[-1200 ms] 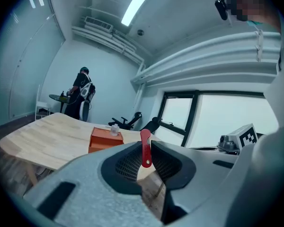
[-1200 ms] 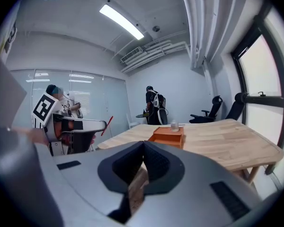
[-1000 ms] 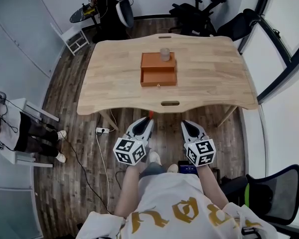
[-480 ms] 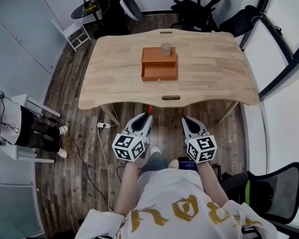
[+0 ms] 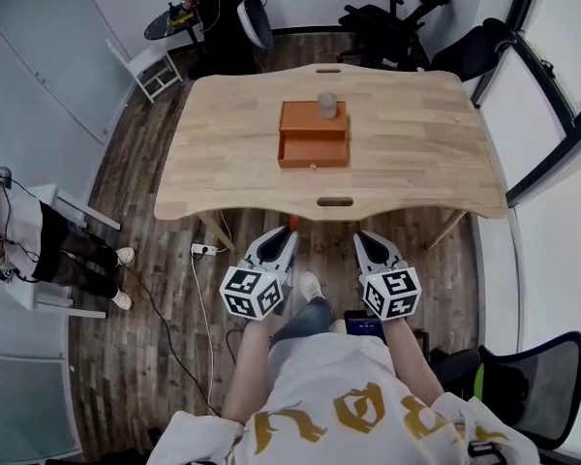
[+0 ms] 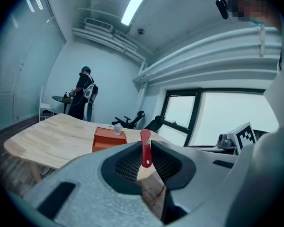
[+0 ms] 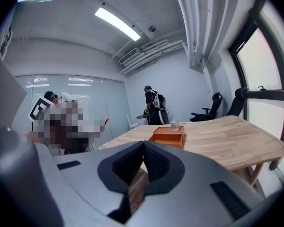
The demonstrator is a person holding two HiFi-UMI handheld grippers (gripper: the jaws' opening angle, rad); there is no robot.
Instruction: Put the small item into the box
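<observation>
- Bench [image 5: 416,153]: light wood, slot cut-out at near and far edges, stood on wood-plank floor [image 5: 155,356].
- Orange box [image 5: 313,134]: set near bench centre, front drawer open.
- Small clear container [image 5: 326,105]: stood on box's rear top.
- Left gripper [image 5: 288,233], right gripper [image 5: 362,240]: held side by side over floor, just short of bench's near edge, well apart from box, fingers pointed toward bench.
- Small red item [image 5: 292,222]: seen at tips of left gripper's fingers.
- Power strip [image 5: 201,251]: laid on floor by bench's near-left edge.

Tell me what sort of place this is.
Probably an office or meeting room: a large wooden table, black office chairs behind it, and tall windows along one side.
</observation>
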